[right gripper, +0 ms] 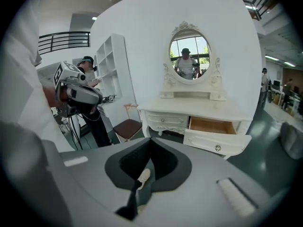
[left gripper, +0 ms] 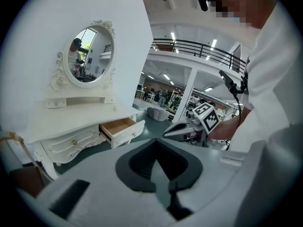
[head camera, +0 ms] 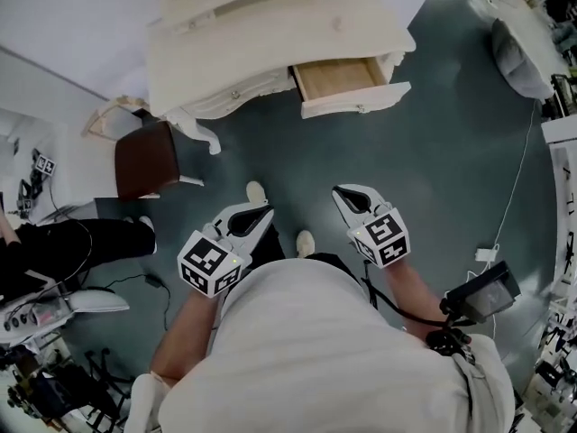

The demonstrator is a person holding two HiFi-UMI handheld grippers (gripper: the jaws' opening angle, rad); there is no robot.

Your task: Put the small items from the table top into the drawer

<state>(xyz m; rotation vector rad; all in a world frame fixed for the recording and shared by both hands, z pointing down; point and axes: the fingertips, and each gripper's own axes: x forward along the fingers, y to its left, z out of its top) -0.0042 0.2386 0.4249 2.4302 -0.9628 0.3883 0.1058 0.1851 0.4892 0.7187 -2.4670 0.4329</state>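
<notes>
Left gripper (head camera: 264, 213), right gripper (head camera: 343, 193): both clenched, empty.
Held low at the waist, well back from dressing table (head camera: 270, 25); drawer (head camera: 338, 78) pulled open to receive items.

Two tools (head camera: 262, 211) (head camera: 344, 192), one white dressing table (head camera: 270, 52), one open drawer (head camera: 338, 78), one oval mirror (right gripper: 191, 56), one brown-seated chair (head camera: 144, 159)

Overhead, two facing forward (drawer (head camera: 338, 78) shared)

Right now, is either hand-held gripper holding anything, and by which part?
Nothing is held: the left hand-held gripper and the right hand-held gripper are both shut, empty.
</notes>
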